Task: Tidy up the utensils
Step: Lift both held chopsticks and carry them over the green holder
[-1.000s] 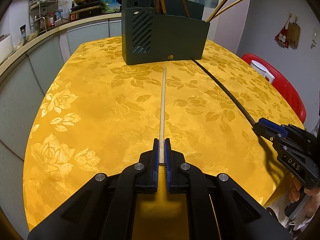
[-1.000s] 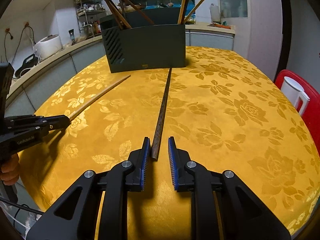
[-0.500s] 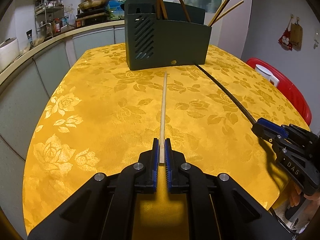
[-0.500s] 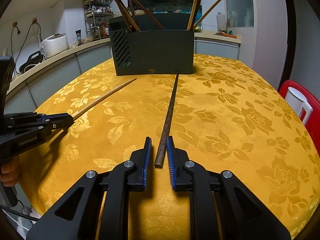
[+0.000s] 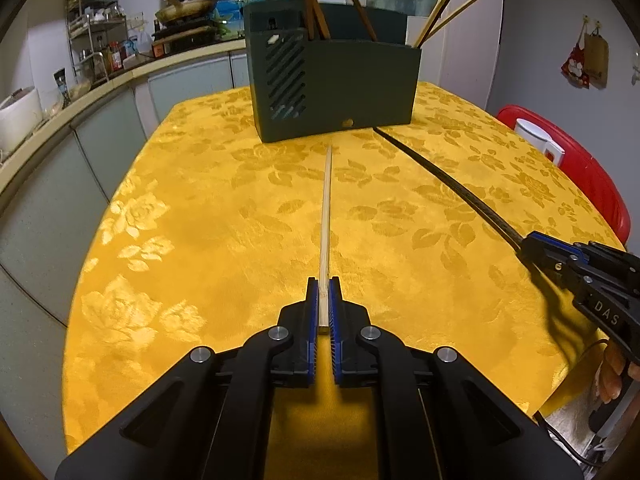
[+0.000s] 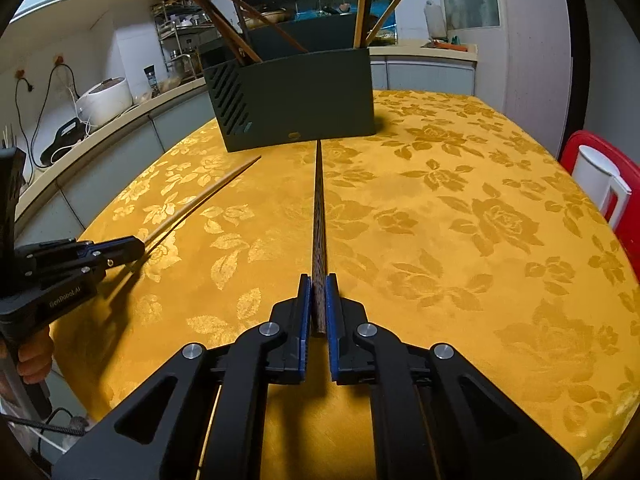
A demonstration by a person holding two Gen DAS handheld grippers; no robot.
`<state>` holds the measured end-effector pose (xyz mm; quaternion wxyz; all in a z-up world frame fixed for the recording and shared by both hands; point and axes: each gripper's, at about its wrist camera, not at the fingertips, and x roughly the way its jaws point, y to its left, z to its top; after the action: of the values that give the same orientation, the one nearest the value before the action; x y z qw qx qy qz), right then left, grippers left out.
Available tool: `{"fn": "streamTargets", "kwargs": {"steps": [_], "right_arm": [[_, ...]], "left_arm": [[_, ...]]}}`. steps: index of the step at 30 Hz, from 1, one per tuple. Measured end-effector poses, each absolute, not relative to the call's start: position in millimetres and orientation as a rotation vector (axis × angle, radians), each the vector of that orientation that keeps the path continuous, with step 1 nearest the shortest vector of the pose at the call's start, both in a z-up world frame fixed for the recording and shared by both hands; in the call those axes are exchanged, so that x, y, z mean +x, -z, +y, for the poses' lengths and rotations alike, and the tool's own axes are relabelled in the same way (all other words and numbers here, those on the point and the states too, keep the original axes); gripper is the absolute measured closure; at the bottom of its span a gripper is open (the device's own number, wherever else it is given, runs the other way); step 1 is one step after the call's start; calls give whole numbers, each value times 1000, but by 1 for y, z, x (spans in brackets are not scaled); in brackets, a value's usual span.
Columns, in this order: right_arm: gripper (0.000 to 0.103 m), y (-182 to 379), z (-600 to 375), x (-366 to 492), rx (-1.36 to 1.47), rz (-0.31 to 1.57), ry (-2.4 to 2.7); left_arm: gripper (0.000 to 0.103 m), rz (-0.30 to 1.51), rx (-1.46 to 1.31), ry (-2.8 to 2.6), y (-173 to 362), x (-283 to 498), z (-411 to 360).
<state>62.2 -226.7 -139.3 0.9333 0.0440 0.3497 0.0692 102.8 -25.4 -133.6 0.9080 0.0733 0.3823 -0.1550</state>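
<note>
My left gripper [image 5: 324,284] is shut on the near end of a light bamboo chopstick [image 5: 326,208], lifted off the yellow tablecloth [image 5: 200,220] and pointing at the dark green utensil holder [image 5: 340,84]. My right gripper [image 6: 319,282] is shut on the near end of a dark wooden chopstick [image 6: 319,208], also pointing at the holder [image 6: 300,100]. Each gripper shows in the other's view: the right one [image 5: 528,242] at the right, the left one [image 6: 136,246] at the left. Several chopsticks stand in the holder.
A red chair [image 5: 580,168] with a white jug [image 5: 536,140] stands at the table's right edge. A kitchen counter [image 5: 80,92] with a rice cooker [image 6: 104,100] and shelves runs along the left and back.
My right gripper has closed on the dark chopstick. Both grippers have risen with their chopsticks, and the holder looks nearer and more level.
</note>
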Motion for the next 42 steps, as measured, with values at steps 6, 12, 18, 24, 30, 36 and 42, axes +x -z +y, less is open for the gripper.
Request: {"fn": "streamTargets", "kwargs": {"steps": [6, 12, 18, 24, 30, 36, 42], "right_arm": [[95, 111, -238, 50, 89, 653, -140], [95, 67, -250, 43, 89, 539, -140], [95, 30, -261, 46, 98, 446, -154], [95, 8, -265, 54, 105, 396, -169], [95, 0, -264, 62, 105, 377, -181], [95, -3, -264, 68, 112, 374, -193], [95, -8, -265, 75, 114, 370, -206]], "left_arm": [[98, 745, 158, 318, 110, 96, -23], [98, 663, 153, 317, 74, 91, -17], [98, 618, 132, 344, 39, 91, -14], [98, 632, 176, 367, 27, 92, -18], [98, 666, 191, 376, 28, 96, -21], [98, 680, 185, 374, 25, 104, -21], [98, 673, 174, 389, 17, 111, -25]]}}
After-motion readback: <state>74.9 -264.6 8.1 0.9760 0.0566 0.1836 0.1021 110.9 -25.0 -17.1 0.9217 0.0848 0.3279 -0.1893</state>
